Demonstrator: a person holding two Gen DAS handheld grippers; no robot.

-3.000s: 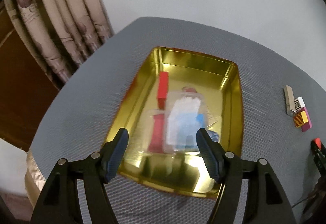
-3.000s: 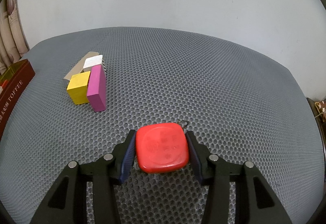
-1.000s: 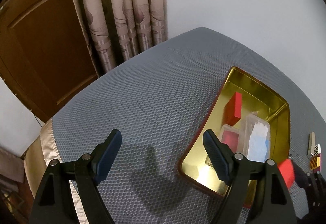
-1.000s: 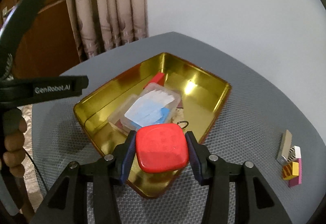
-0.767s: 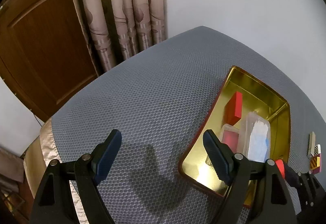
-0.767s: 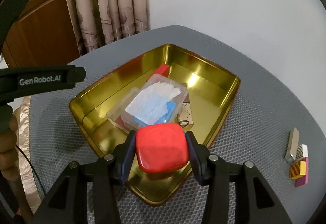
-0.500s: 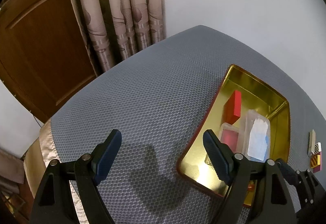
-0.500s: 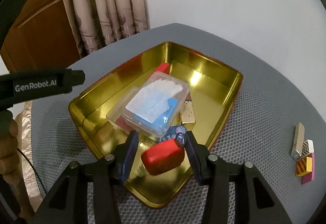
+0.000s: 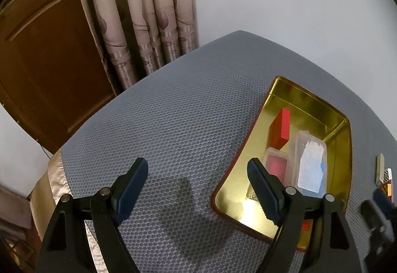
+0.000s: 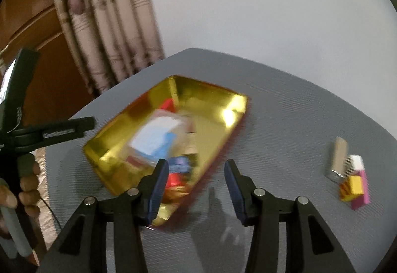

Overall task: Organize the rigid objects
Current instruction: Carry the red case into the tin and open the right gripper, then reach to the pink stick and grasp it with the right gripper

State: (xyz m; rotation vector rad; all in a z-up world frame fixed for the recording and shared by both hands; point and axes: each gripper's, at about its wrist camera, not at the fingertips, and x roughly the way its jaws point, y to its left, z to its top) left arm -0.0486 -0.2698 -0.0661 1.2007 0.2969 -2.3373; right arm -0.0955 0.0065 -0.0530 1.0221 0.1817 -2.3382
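Note:
A gold tin tray [image 10: 224, 130] lies on the grey mesh table, blurred in the right wrist view; it also shows in the left wrist view [image 9: 305, 96]. In it lie a clear plastic box with blue and white contents [image 9: 311, 163], a red block [image 9: 281, 127], a pink-red case [image 9: 275, 165] and the red square object [image 10: 175, 179] near its front corner. My right gripper [image 10: 196, 184] is open and empty, above the tray's near right edge. My left gripper [image 9: 196, 183] is open and empty over bare table left of the tray.
A cluster of small blocks, tan, white, yellow and pink [image 10: 349, 170], lies on the table right of the tray. Curtains [image 9: 139, 12] and a wooden door [image 9: 37, 49] stand behind the table's far left edge. The left gripper's handle and hand [image 10: 27, 163] show at left.
My right gripper opened and let go of the red square object, which now lies in the tray. The gripper has pulled back and to the right. The left gripper held still.

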